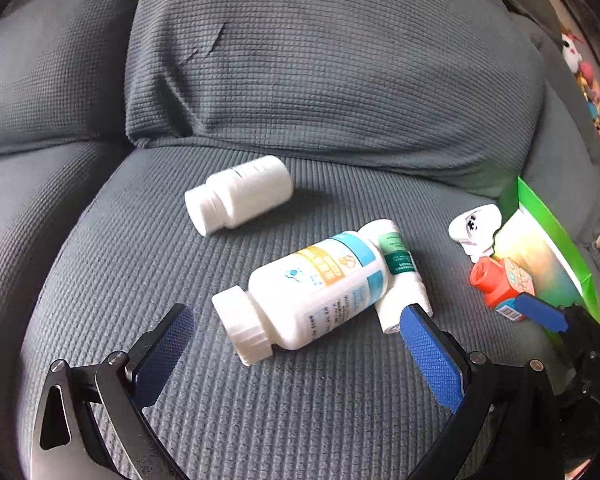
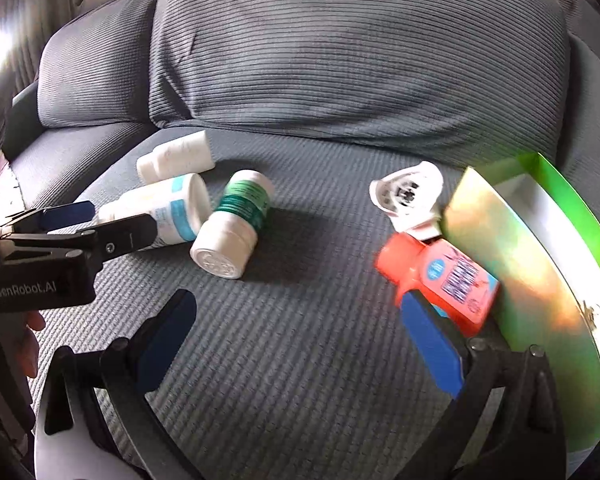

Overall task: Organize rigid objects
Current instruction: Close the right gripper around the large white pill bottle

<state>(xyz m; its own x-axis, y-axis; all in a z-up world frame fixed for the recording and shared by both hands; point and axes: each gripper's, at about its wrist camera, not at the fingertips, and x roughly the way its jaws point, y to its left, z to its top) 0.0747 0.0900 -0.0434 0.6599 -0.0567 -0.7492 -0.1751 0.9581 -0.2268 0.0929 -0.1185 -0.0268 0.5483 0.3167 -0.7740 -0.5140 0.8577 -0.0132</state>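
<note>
Left wrist view looks down on a grey sofa seat where the bottles lie loose. Using the blue-labelled pill bottle as landmark: it lies on its side between the spread fingers of the left gripper, untouched by either pad. A green-labelled bottle lies touching its base; a plain white bottle lies beyond it, apart. Off to its right, near a green box, are an orange bottle and a white plastic cap-like piece.

That makes four bottles, one white piece, one box.

These bottles are likely light, stiff and smooth, apt to roll on the soft cushion; across the labelled barrel seems the safest hold.

The right gripper has its fingers spread too, with nothing between them; the orange bottle lies just beside its right finger.
</note>
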